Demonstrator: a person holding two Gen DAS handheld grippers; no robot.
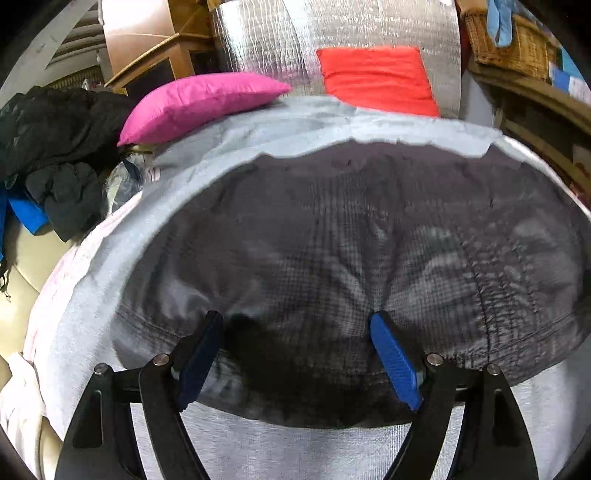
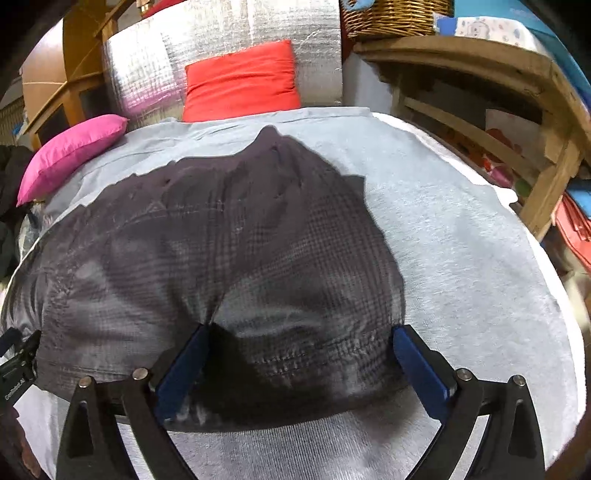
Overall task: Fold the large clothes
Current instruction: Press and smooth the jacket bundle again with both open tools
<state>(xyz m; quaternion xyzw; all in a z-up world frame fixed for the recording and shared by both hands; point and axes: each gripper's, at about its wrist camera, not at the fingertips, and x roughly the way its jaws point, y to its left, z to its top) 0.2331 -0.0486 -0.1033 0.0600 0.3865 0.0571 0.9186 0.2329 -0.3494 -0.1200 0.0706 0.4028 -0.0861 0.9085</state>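
Note:
A dark grey checked garment [image 1: 351, 240] lies spread on a light grey blanket [image 1: 258, 129]; it also shows in the right wrist view [image 2: 221, 240]. My left gripper [image 1: 299, 321] is open, its blue pads pressed down on the garment's near hem with cloth bunched between them. My right gripper [image 2: 301, 332] is open too, its fingers set on the near hem at the garment's right end, fabric puckered at the left pad [image 2: 184, 365]. The left gripper's body shows at the left edge of the right wrist view [image 2: 18, 362].
A pink pillow [image 1: 199, 103] and a red cushion [image 1: 376, 79] lie at the far end against a silver foil mat [image 1: 332, 29]. A heap of dark clothes [image 1: 51, 147] sits left. Wooden shelves [image 2: 498, 110] and a wicker basket [image 2: 395, 14] stand right.

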